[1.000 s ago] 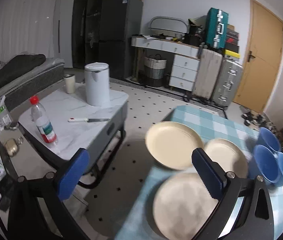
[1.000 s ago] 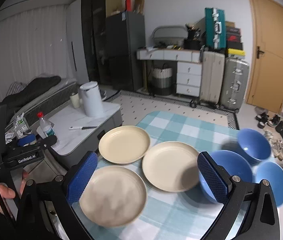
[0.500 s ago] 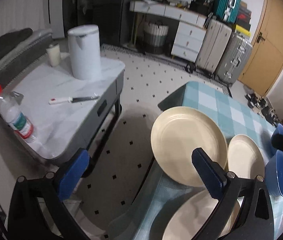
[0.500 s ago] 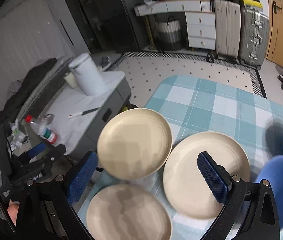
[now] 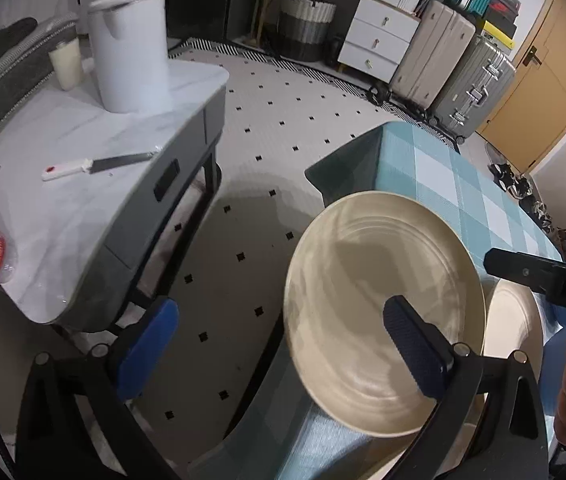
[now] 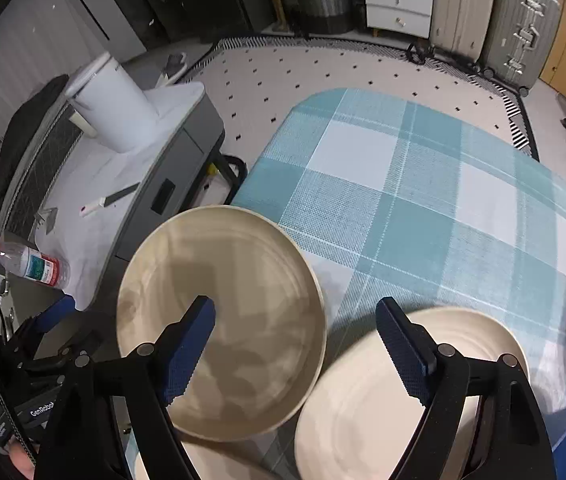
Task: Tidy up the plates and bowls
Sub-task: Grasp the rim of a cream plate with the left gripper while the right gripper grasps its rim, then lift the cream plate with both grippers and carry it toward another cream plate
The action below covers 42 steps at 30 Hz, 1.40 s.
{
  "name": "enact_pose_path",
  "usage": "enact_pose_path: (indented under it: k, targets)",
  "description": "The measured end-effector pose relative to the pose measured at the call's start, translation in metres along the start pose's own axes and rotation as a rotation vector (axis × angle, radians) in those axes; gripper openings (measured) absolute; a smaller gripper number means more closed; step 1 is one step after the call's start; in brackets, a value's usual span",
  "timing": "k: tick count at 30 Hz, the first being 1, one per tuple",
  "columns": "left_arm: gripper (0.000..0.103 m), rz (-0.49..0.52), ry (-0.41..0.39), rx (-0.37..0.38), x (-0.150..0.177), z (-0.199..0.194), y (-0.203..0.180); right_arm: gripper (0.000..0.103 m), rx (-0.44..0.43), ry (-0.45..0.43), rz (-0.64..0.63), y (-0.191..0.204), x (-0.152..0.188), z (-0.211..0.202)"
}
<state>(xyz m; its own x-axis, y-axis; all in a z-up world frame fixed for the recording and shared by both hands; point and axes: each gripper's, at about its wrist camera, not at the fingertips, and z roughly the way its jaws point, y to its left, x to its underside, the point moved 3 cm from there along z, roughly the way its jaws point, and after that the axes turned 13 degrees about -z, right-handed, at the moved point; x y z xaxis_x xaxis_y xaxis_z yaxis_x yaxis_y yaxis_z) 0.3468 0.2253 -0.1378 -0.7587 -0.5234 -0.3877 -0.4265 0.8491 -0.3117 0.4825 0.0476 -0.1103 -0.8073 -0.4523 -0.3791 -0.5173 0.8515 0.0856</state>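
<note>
Cream plate [image 6: 223, 320] lies at near-left corner of checked counter [image 6: 403, 184], rim overhanging edge. Second cream plate [image 6: 363, 400] just beside it to right; third plate [image 6: 187, 464] peeks in below, mostly hidden. Right tool [image 6: 295, 344] hovers above, jaws wide apart, left finger over first plate, right finger over second, gripping nothing. Left tool [image 5: 279, 344] also spread open, empty, right finger over first plate [image 5: 383, 320]. Side counter [image 5: 83, 152] well apart, carrying white kettle [image 5: 131, 44], knife [image 5: 95, 164], bottle [image 6: 27, 264].
</note>
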Motion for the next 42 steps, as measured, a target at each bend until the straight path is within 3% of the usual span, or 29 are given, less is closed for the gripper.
enact_pose_path:
  k: [5,10,17,22,26,29,33,38,42]
  targets:
    - [0.102,0.001,0.026,0.001,-0.001,0.012,-0.001,0.074,0.012,0.050,-0.023,-0.001,-0.003,0.022]
    - [0.102,0.019,0.013,-0.031,-0.001,0.018,-0.002,0.071,0.002,0.072,-0.031,0.001,-0.003,0.035]
    - [0.099,-0.006,0.038,-0.001,-0.004,0.026,0.003,0.057,0.005,0.122,-0.055,0.005,-0.003,0.056]
    - [0.080,-0.001,0.068,0.017,-0.001,0.031,0.004,0.047,0.014,0.127,-0.037,0.001,-0.001,0.060]
    - [0.058,-0.006,0.095,0.041,0.002,0.035,0.003,0.038,0.001,0.136,-0.024,0.001,0.002,0.063]
    - [0.051,-0.019,0.106,0.062,0.002,0.036,0.003,0.035,0.015,0.134,-0.048,0.003,0.003,0.063]
    - [0.031,-0.025,0.116,0.075,0.003,0.036,0.002,0.032,0.019,0.130,-0.051,0.004,0.004,0.063]
    - [0.017,-0.036,0.118,0.104,0.002,0.035,0.002,0.028,0.016,0.120,-0.050,0.003,0.006,0.062]
    - [0.013,-0.062,0.124,0.125,0.002,0.035,0.006,0.024,0.016,0.115,-0.033,0.001,0.007,0.060]
